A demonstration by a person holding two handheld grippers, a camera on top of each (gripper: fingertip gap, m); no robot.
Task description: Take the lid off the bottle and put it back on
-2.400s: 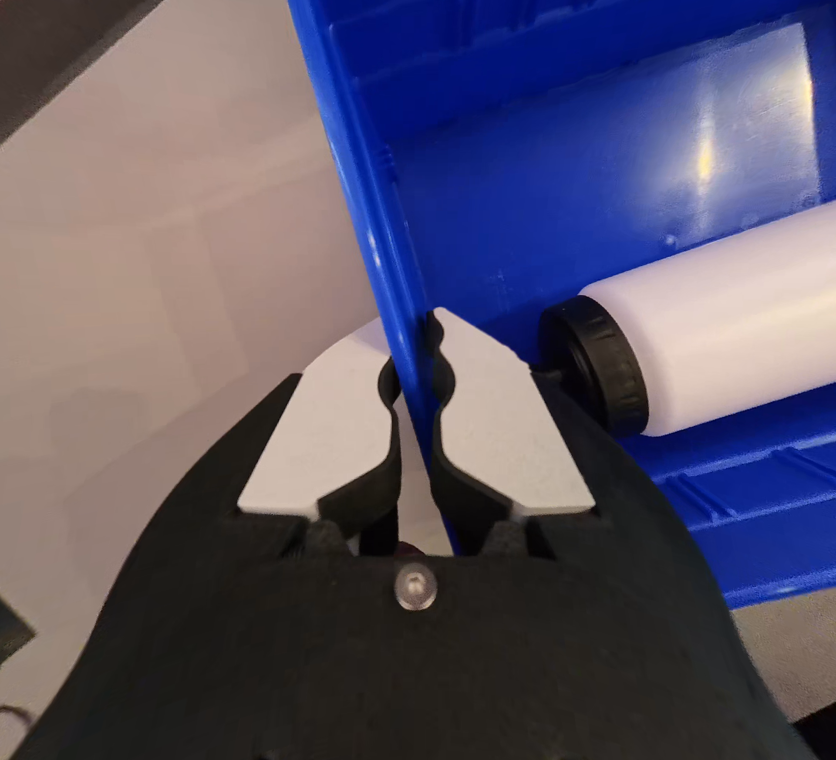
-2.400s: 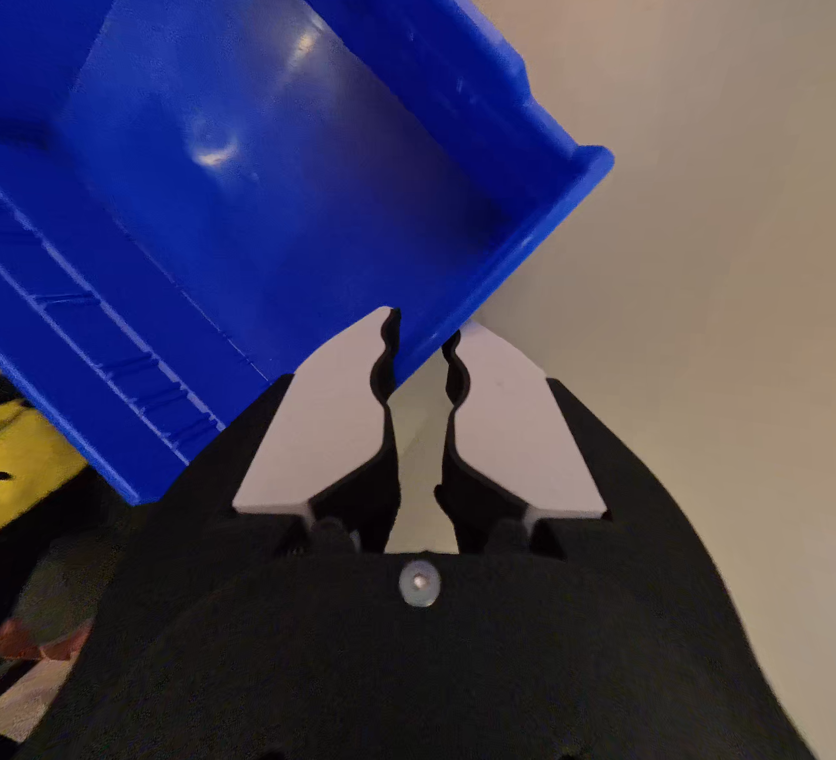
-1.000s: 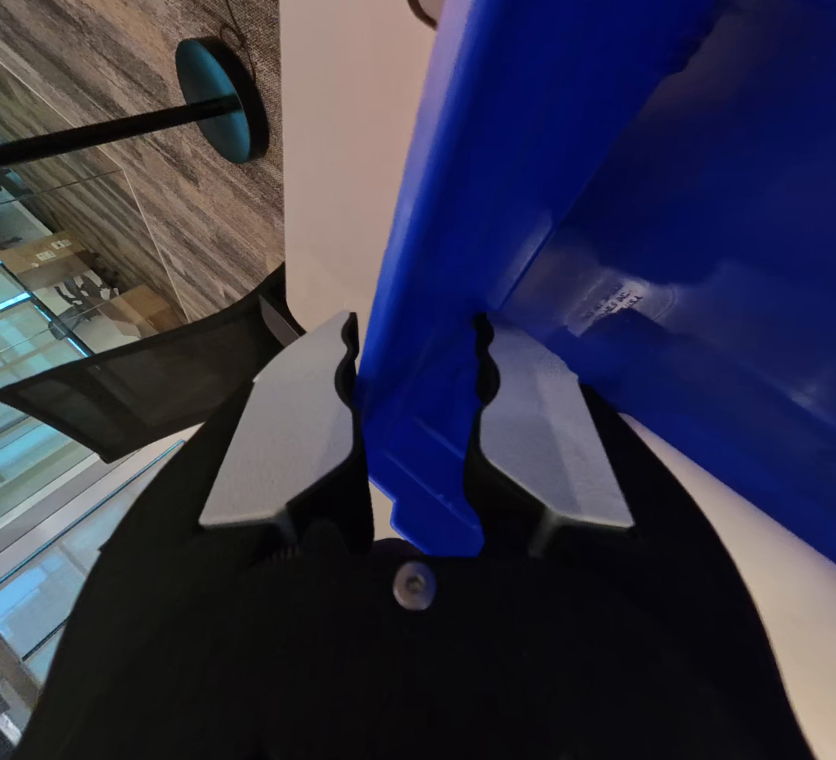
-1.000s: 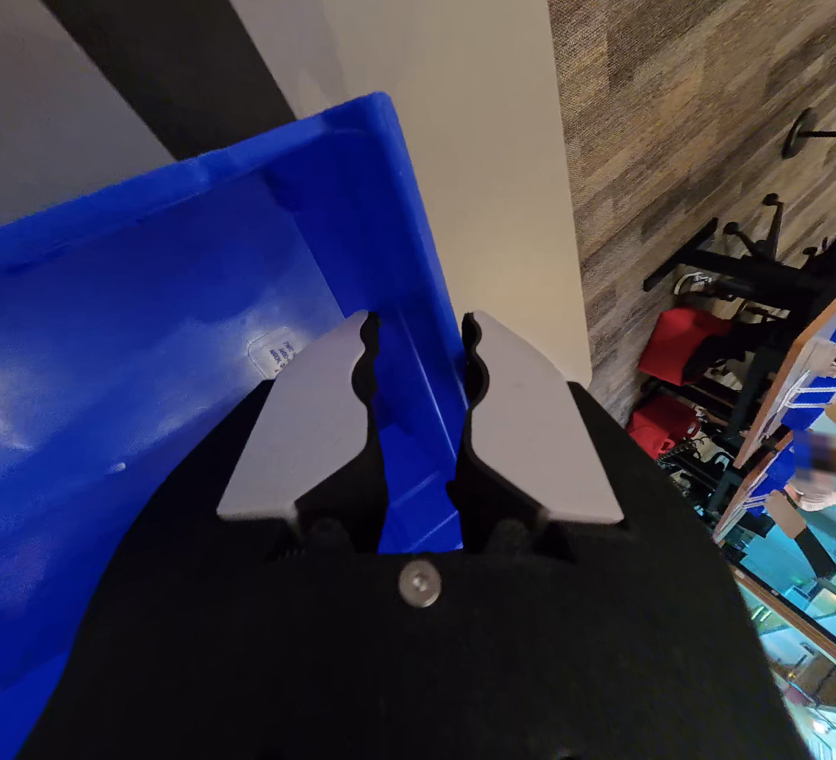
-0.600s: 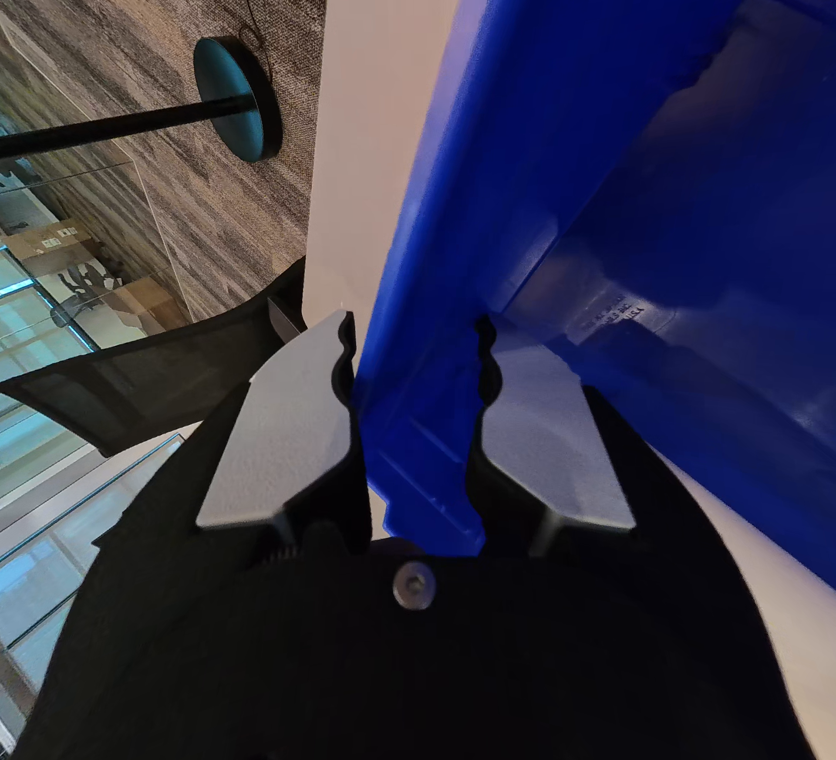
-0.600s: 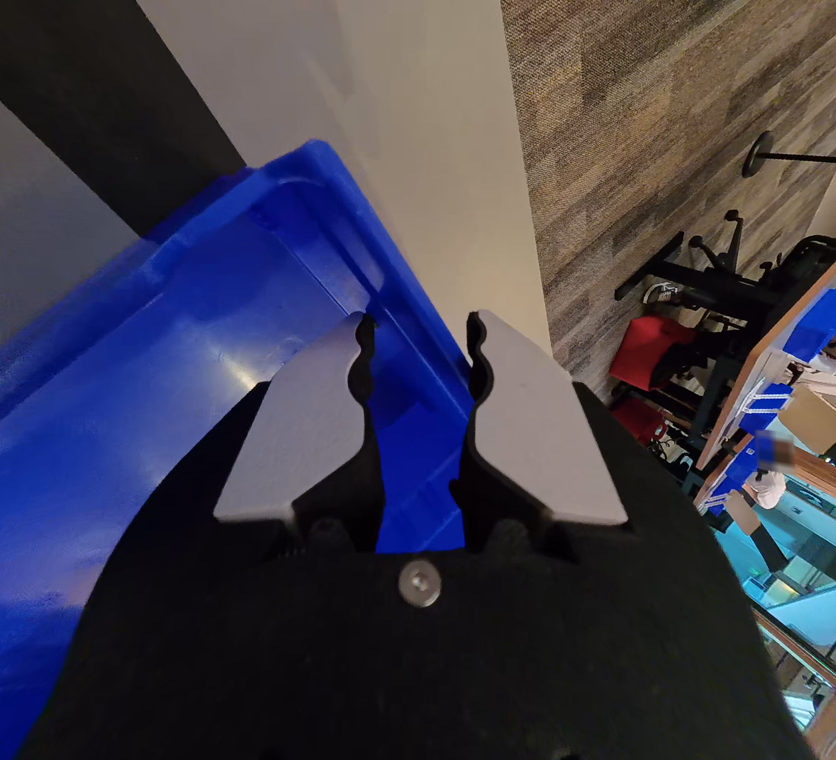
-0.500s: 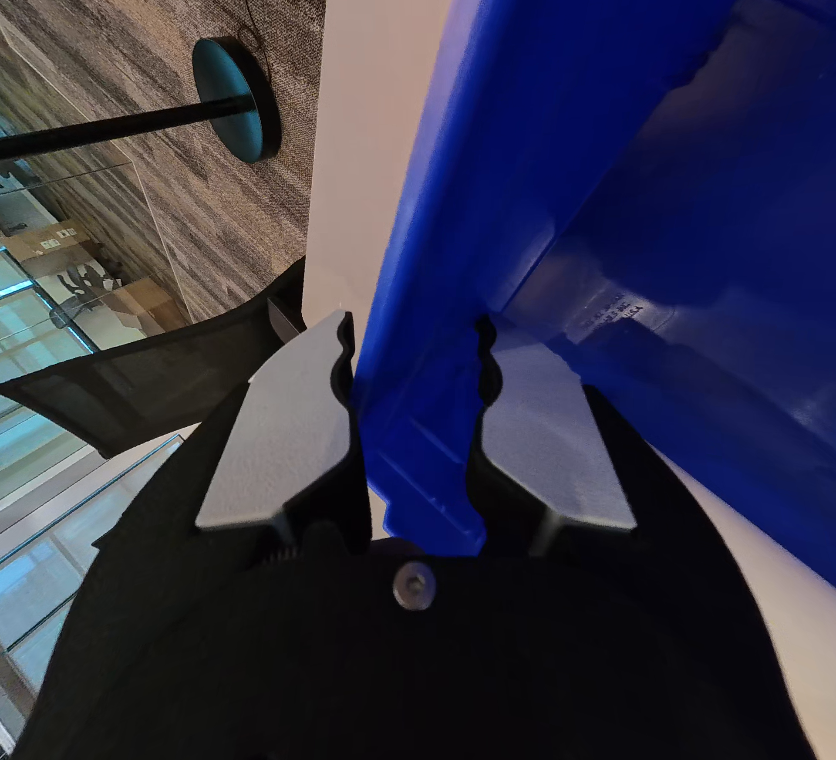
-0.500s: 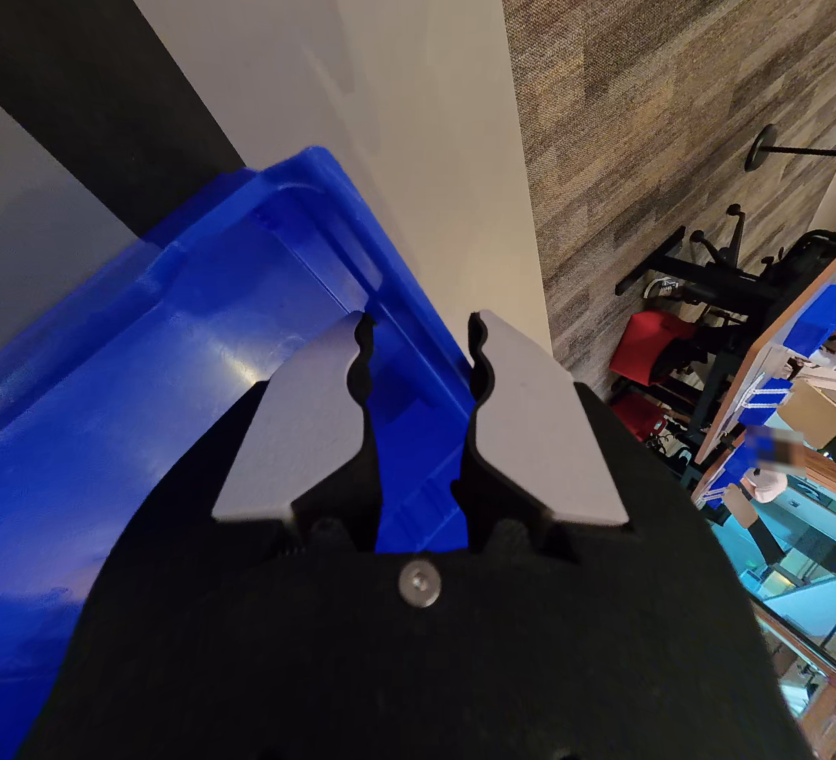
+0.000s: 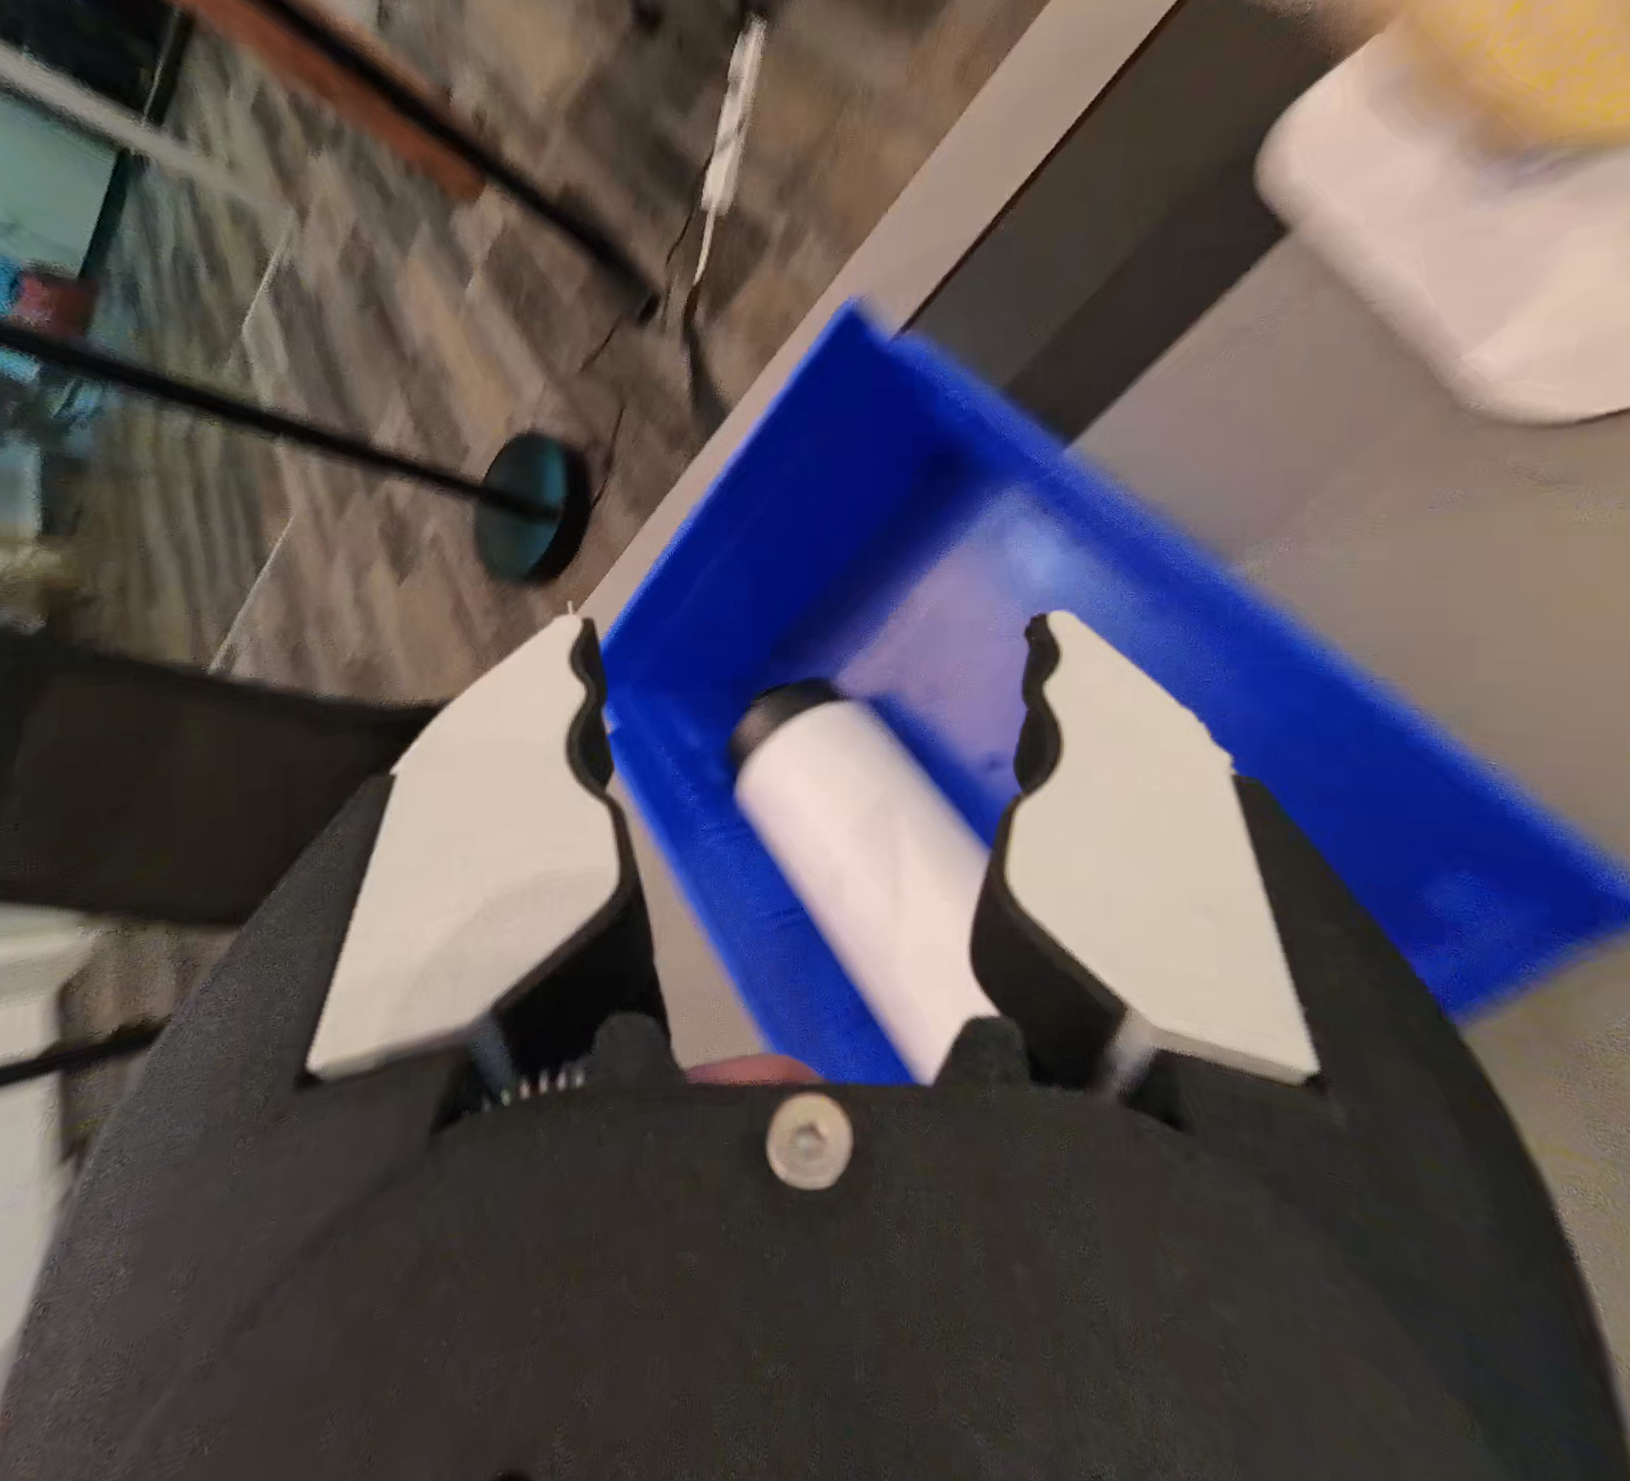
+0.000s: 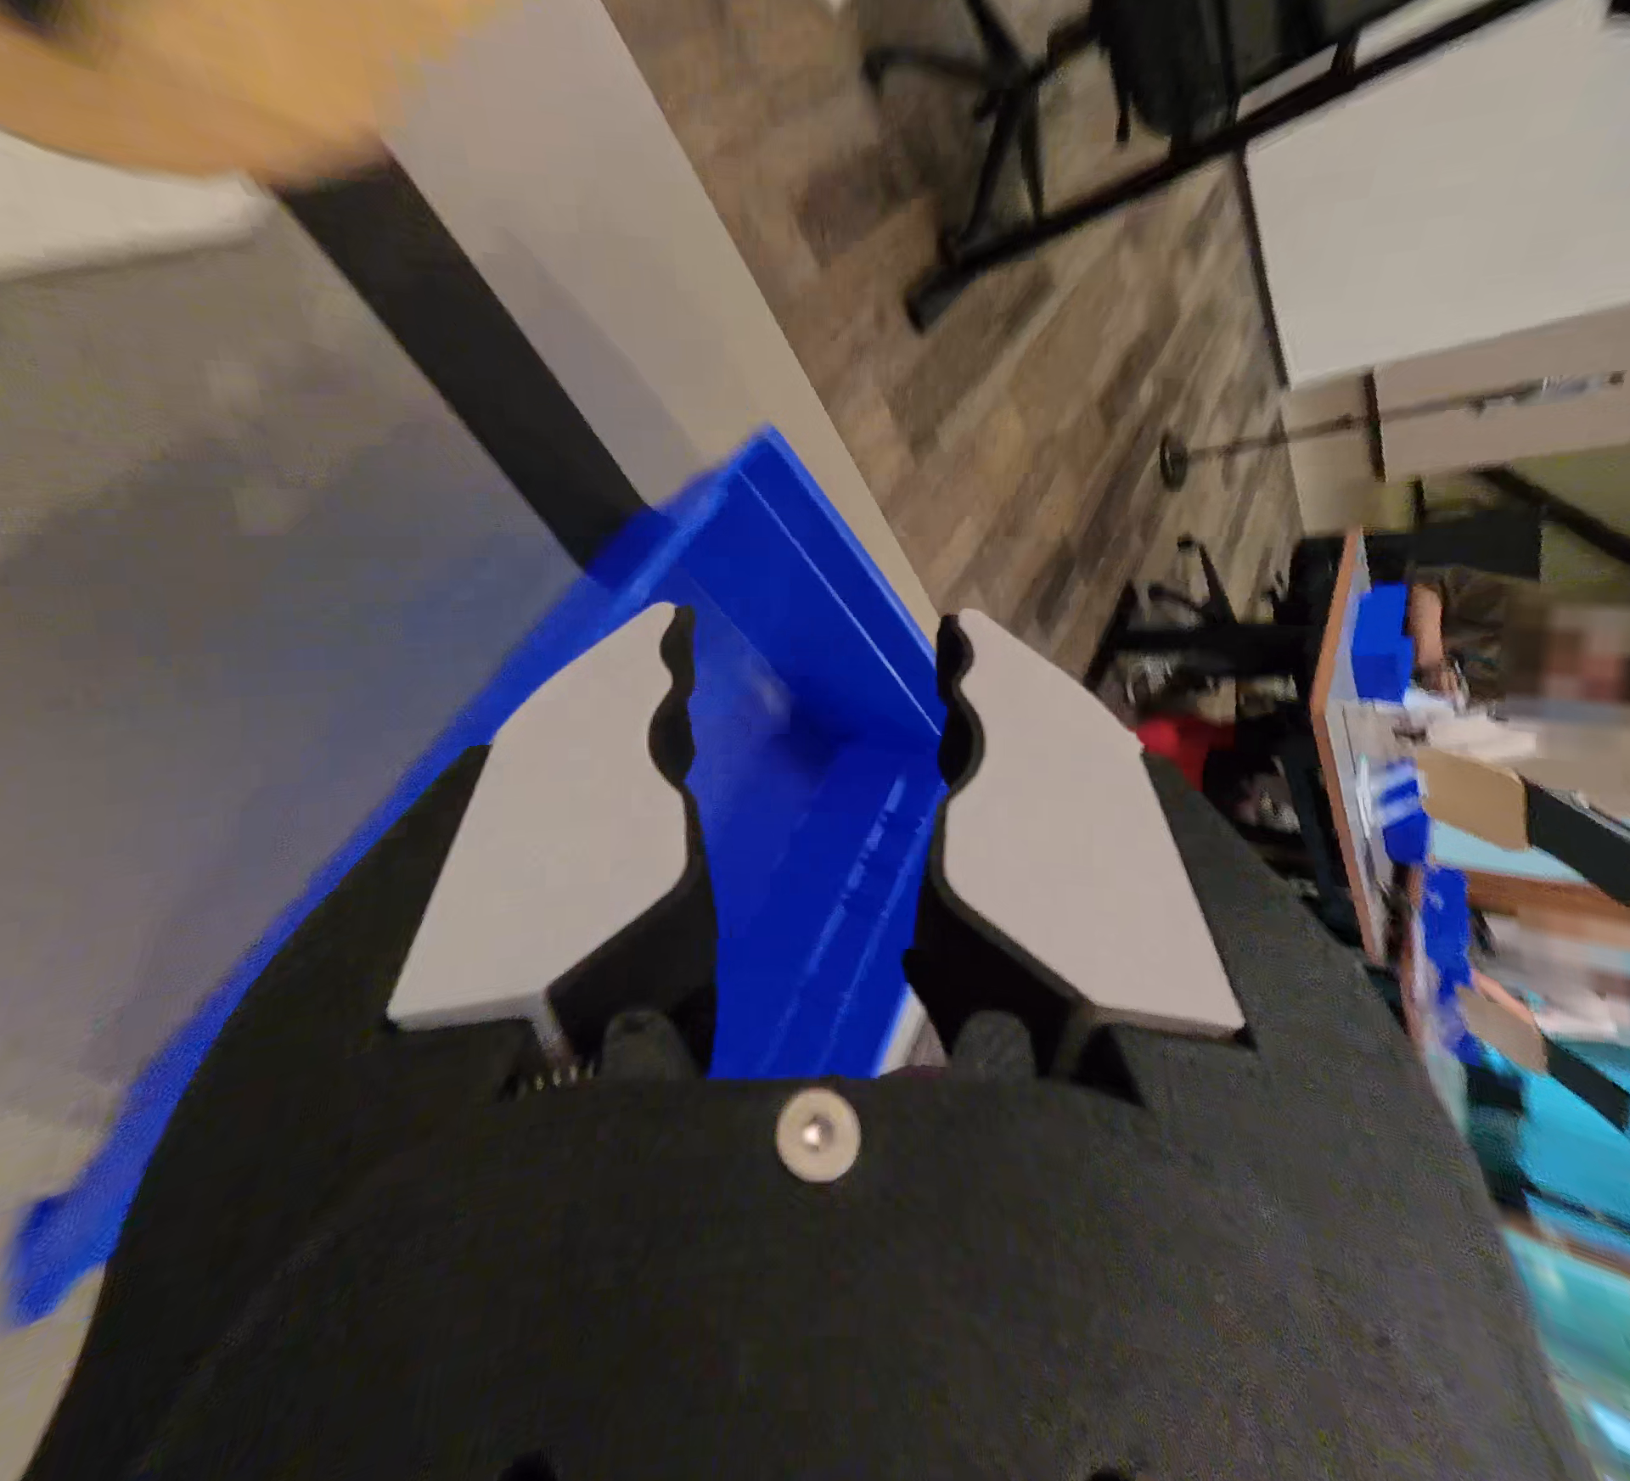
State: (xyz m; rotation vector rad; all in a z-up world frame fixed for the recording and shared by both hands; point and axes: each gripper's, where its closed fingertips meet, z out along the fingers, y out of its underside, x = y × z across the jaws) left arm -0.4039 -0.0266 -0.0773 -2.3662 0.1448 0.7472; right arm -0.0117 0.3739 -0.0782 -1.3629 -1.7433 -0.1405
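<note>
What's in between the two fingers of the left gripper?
In the left wrist view, the white bottle with its black lid lies in the blue bin, between the open left gripper's fingers.

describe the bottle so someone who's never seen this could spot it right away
Find the blue plastic bin near the edge of the pale table. Inside it a white cylindrical bottle lies on its side along the bin's near wall, framed by the open left gripper. Its black lid, on the far end, marks it out; nothing else shows in the bin.
</note>
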